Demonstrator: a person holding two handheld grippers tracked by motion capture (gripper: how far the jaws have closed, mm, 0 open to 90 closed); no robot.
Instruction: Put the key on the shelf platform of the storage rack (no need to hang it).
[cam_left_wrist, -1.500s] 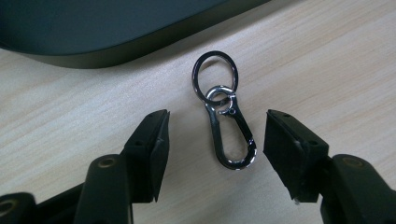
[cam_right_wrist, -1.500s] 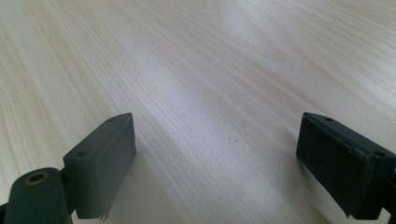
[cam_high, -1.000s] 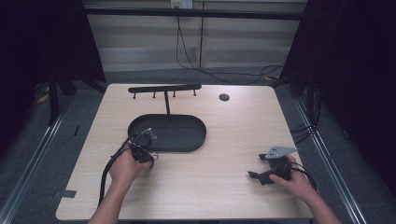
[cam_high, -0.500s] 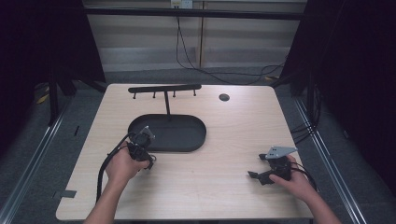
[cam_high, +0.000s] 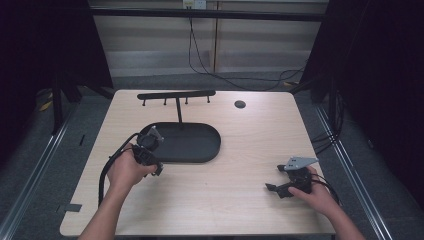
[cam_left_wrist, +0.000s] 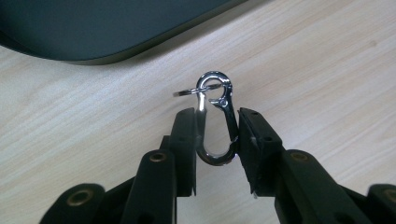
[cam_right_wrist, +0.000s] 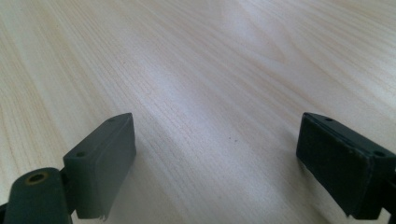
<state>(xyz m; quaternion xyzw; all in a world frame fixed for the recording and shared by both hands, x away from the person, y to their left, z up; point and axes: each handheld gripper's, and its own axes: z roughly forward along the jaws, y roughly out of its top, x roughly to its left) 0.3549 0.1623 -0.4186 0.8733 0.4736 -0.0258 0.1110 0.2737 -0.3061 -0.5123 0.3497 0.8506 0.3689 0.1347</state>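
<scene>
Between the left gripper's (cam_left_wrist: 215, 140) jaws, a silver carabiner clip (cam_left_wrist: 215, 122) is pinched across its width, long axis pointing to 12 o'clock, ring end outward, the black stand's (cam_high: 176, 95) hooks beyond. The right gripper (cam_right_wrist: 217, 158) gapes empty at the table's (cam_high: 250, 210) 4 o'clock.

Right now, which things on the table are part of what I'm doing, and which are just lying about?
In the job:
- silver carabiner clip with its small ring, clamped in the left gripper
- black hook stand on its oval base, beside that gripper; probably where the clip goes

Lying about:
- round dark spot near the table's far edge
- right gripper, open and idle over bare wood
</scene>
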